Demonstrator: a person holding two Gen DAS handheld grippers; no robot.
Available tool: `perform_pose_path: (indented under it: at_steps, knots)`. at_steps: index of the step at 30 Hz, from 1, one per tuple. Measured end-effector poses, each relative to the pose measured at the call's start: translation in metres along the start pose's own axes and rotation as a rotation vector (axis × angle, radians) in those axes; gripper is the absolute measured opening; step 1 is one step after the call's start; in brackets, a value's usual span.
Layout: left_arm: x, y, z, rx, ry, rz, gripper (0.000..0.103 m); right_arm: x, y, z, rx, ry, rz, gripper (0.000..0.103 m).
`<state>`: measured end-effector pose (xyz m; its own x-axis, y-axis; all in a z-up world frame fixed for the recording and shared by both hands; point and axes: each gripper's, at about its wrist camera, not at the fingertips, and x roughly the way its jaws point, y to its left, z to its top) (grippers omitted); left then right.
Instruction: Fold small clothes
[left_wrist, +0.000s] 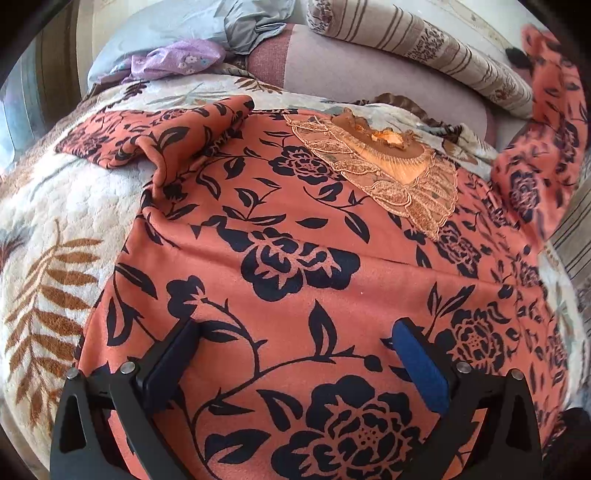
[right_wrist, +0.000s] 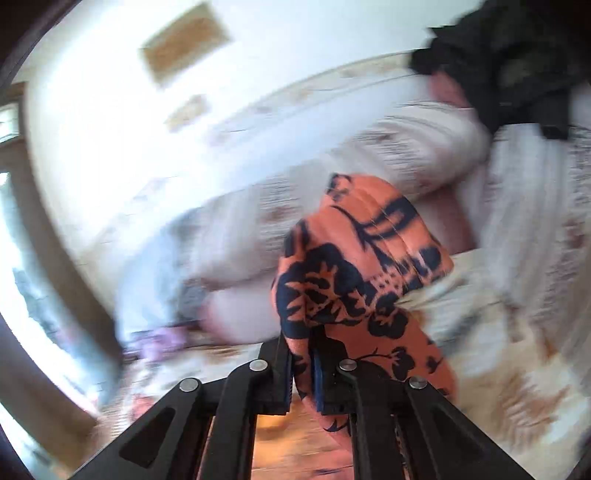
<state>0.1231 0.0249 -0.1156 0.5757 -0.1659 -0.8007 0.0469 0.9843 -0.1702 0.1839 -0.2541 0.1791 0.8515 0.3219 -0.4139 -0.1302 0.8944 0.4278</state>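
Fabric fills most of the left wrist view: an orange dress (left_wrist: 295, 251) printed with dark flowers lies spread flat on a cream blanket (left_wrist: 55, 229) with brown leaves. Its lace collar (left_wrist: 384, 173) sits at the far end, and one sleeve (left_wrist: 147, 136) lies folded out to the left. The other sleeve is lifted in the air at the right edge, blurred. The left gripper (left_wrist: 295, 365) hovers over the lower part of the dress with its jaws wide apart, holding nothing; whether it touches the cloth cannot be told. Beyond the dress lie a striped pillow (left_wrist: 424, 48), a purple flowered cloth (left_wrist: 177, 59) and a grey-blue cloth (left_wrist: 243, 26).

In the right wrist view, heavily blurred, the right gripper (right_wrist: 303, 365) has its jaws closed narrow on a bunch of the orange sleeve (right_wrist: 354, 266), which stands up above the fingers
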Motion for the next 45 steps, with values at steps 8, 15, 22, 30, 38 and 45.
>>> perform_pose_path:
  at_steps: [8,15,22,30,38,45]
  knots:
    - [-0.008,0.024,0.003,-0.122,0.019,-0.168,0.103,0.112,0.036,-0.201,0.034,0.428,0.069,0.098]
    - [-0.012,0.024,0.006,-0.128,0.040,-0.208,0.103,0.066,-0.036,-0.209,0.091,0.388,-0.015,0.094]
    - [-0.040,0.046,0.028,-0.288,-0.087,-0.364,0.103,0.038,-0.093,-0.250,0.092,0.399,0.011,0.094]
    - [0.015,0.038,0.109,-0.477,0.083,-0.267,0.103,0.035,-0.107,-0.260,0.161,0.330,0.077,0.096]
    - [0.063,0.035,0.133,-0.536,0.222,-0.163,0.004,0.028,-0.122,-0.253,0.280,0.344,0.145,0.095]
    - [-0.025,-0.037,0.133,-0.103,-0.134,-0.001,0.006,0.024,-0.138,-0.249,0.395,0.326,0.203,0.095]
